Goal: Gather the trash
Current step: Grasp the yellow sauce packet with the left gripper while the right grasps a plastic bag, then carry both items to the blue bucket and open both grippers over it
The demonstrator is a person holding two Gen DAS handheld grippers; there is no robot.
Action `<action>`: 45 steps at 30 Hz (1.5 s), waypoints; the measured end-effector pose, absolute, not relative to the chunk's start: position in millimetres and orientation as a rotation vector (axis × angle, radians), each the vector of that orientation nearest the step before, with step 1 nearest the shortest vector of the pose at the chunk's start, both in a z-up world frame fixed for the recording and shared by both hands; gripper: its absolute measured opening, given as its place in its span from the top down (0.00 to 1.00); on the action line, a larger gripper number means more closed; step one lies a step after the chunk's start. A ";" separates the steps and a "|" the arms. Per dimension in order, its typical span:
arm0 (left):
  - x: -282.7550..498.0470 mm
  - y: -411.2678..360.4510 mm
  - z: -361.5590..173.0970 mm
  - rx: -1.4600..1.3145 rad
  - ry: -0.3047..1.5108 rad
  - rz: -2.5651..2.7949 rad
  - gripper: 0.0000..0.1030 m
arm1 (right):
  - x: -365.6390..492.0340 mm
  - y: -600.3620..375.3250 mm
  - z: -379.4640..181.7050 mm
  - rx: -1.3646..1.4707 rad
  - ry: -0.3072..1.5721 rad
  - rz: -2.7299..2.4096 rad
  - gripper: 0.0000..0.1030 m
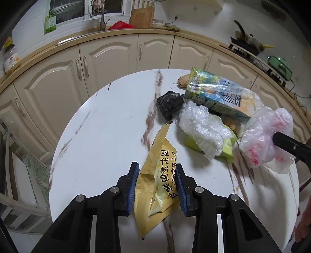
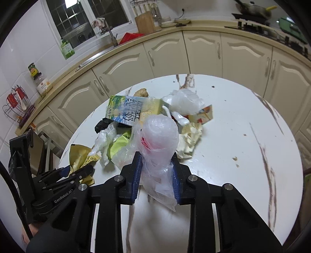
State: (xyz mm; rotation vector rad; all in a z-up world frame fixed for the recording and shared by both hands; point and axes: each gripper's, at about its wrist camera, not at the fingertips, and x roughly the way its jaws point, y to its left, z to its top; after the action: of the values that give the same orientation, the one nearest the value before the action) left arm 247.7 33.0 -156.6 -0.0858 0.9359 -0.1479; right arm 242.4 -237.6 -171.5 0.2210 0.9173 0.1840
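Observation:
A pile of trash lies on the round white marble table [image 1: 108, 140]. My left gripper [image 1: 157, 171] is shut on a yellow sauce packet [image 1: 157, 181] with Chinese print, near the table's front. My right gripper [image 2: 155, 161] is shut on a clear plastic bag with red marks [image 2: 159, 136], which also shows in the left wrist view [image 1: 266, 136]. The pile holds a green-blue drink carton [image 1: 215, 93], a black crumpled bag [image 1: 170, 104], clear crumpled plastic [image 1: 202, 126] and a lime-green wrapper [image 1: 227, 149]. The left gripper shows in the right wrist view [image 2: 77, 171], still on the yellow packet [image 2: 79, 155].
Cream kitchen cabinets [image 1: 108, 56] curve behind the table under a counter with a sink tap [image 1: 102, 21], knife block [image 1: 141, 17] and stove with a pan [image 1: 248, 39]. An opened carton and crumpled paper [image 2: 194, 126] lie in the pile. Crumbs [image 2: 236, 159] dot the table's right side.

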 end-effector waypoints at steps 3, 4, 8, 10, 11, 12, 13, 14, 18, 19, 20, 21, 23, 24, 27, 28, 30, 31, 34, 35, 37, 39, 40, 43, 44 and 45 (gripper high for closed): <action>233.3 25.9 -151.6 -0.079 0.925 -0.151 0.69 | 233.9 -245.9 -171.8 0.233 0.919 0.176 0.75; 230.7 24.8 -148.9 -0.078 0.918 -0.150 0.69 | 231.3 -248.4 -171.4 0.237 0.917 0.175 0.75; 205.5 18.3 -135.6 -0.057 0.878 -0.152 0.69 | 219.9 -254.6 -164.4 0.241 0.893 0.173 0.75; 192.1 11.2 -125.0 -0.049 0.849 -0.159 0.69 | 212.3 -258.0 -157.8 0.244 0.874 0.171 0.75; 187.2 7.4 -118.2 -0.049 0.833 -0.169 0.69 | 208.3 -260.2 -154.2 0.247 0.864 0.171 0.75; 181.9 3.1 -111.2 -0.048 0.816 -0.177 0.69 | 204.7 -262.2 -149.9 0.249 0.853 0.171 0.75; 174.9 -1.5 -104.9 -0.046 0.799 -0.185 0.69 | 200.7 -264.2 -145.4 0.250 0.841 0.170 0.75; 170.1 -5.1 -99.9 -0.044 0.786 -0.193 0.69 | 196.1 -266.4 -140.2 0.253 0.827 0.168 0.75; 150.1 -21.1 -74.6 -0.034 0.720 -0.227 0.69 | 175.9 -276.6 -118.3 0.260 0.767 0.165 0.75; 144.3 -28.3 -65.5 -0.031 0.696 -0.236 0.69 | 169.9 -280.6 -111.3 0.263 0.749 0.163 0.75; 137.4 -33.6 -59.1 -0.026 0.674 -0.242 0.69 | 164.0 -285.0 -104.5 0.269 0.730 0.162 0.75; 131.4 -39.4 -52.6 -0.020 0.653 -0.249 0.69 | 158.3 -289.5 -97.2 0.273 0.709 0.158 0.75; 115.0 -48.9 -40.3 -0.006 0.609 -0.265 0.69 | 143.5 -299.4 -79.2 0.271 0.657 0.140 0.75; 106.9 -57.0 -32.7 0.003 0.583 -0.275 0.69 | 137.8 -304.3 -71.2 0.269 0.635 0.133 0.75; 81.1 -78.7 -18.0 0.015 0.525 -0.319 0.69 | 115.8 -321.3 -47.5 0.256 0.568 0.095 0.75; 73.0 -87.8 -14.2 0.018 0.511 -0.338 0.69 | 108.8 -327.7 -41.6 0.254 0.551 0.082 0.75; 58.3 -103.4 -11.3 0.026 0.491 -0.377 0.69 | 91.4 -344.7 -30.0 0.254 0.518 0.048 0.75; 49.2 -116.7 -8.6 0.033 0.482 -0.407 0.69 | 84.9 -352.6 -26.6 0.253 0.508 0.030 0.75; 28.1 -146.2 -6.6 0.052 0.471 -0.481 0.69 | 61.6 -382.6 -20.3 0.259 0.485 -0.045 0.75; 19.5 -159.4 -7.3 0.062 0.471 -0.512 0.69 | 54.8 -392.9 -20.3 0.265 0.482 -0.070 0.75; 8.4 -181.6 -9.9 0.080 0.479 -0.563 0.69 | 38.6 -418.0 -21.9 0.284 0.478 -0.127 0.75; -2.8 -205.6 -14.9 0.100 0.489 -0.614 0.69 | 24.0 -443.6 -25.2 0.304 0.479 -0.186 0.75; -8.2 -216.6 -17.6 0.109 0.497 -0.640 0.69 | 16.4 -456.7 -27.4 0.315 0.481 -0.215 0.75; -25.5 -247.0 -24.2 0.130 0.517 -0.704 0.69 | -2.3 -488.9 -34.3 0.343 0.488 -0.284 0.75; -31.3 -257.3 -27.4 0.134 0.524 -0.726 0.69 | -8.5 -498.6 -36.6 0.349 0.492 -0.305 0.75; -37.2 -267.3 -30.8 0.138 0.531 -0.745 0.69 | -14.6 -509.4 -40.2 0.358 0.498 -0.329 0.75</action>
State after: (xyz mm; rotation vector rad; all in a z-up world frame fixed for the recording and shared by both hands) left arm -37.2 -267.3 -30.8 0.1385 0.5307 -0.7454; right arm -14.6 -509.4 -40.2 0.3578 0.4975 -0.3289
